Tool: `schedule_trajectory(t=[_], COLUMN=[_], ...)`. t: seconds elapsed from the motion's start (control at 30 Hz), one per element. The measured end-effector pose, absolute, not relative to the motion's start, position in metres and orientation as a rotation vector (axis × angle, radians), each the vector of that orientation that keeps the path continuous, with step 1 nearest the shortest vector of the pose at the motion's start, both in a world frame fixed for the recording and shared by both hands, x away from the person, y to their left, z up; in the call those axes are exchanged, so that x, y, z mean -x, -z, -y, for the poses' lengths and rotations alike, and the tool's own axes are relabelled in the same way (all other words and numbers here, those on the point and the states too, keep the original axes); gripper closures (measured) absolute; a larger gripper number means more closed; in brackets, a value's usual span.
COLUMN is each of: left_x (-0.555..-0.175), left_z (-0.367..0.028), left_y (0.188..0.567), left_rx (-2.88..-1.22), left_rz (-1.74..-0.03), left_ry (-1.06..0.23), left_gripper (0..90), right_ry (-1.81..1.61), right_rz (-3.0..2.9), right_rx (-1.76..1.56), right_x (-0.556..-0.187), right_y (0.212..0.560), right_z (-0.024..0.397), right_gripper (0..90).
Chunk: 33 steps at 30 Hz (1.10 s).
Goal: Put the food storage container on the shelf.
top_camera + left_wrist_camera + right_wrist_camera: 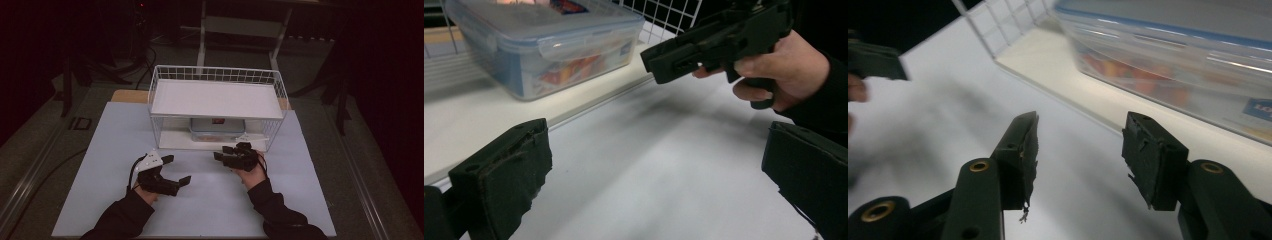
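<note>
High view: a lidded plastic box [217,128] is seen on the lower shelf of the wire rack [218,75], toward the table's far edge.
Right gripper [226,152]: parted, nothing held; nearer, box just beyond.
Left gripper [176,170]: wide apart, empty.
Long axis: parallel to the rack's front edge.

Clear lidded plastic box [217,128], colourful contents inside, upright on lower shelf of white wire rack [218,75].
</note>
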<state>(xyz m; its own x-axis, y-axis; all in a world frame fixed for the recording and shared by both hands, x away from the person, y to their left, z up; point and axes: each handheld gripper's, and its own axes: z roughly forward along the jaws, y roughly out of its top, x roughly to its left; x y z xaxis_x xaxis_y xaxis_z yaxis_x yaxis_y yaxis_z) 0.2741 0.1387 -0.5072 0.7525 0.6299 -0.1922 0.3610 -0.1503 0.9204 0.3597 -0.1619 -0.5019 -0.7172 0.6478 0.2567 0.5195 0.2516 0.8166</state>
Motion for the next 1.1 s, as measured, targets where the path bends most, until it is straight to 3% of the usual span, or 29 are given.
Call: schedule_trajectory(t=[0.13, 0.33, 1.1], left_x=[-0.271, -0.268, -0.240], left_z=[-0.139, -0.141, -0.163], left_y=[0.503, 0.499, 0.491], left_rx=[-1.765, -1.766, -1.786], left_rz=[-0.763, -0.756, -0.748], left_ry=[-0.290, -0.283, -0.327], left_gripper=[0.0, 0.0, 0.0], right_ry=[-1.503, -1.495, -1.474], right_rz=[-2.362, -2.382, -2.284], right_rx=[-1.096, -1.046, -0.947], right_x=[-0.350, -0.339, -0.266], right_y=[0.498, 0.498, 0.487], right_z=[0.167, 0.175, 0.250], right_gripper=[27.1, 13.9, 16.8])
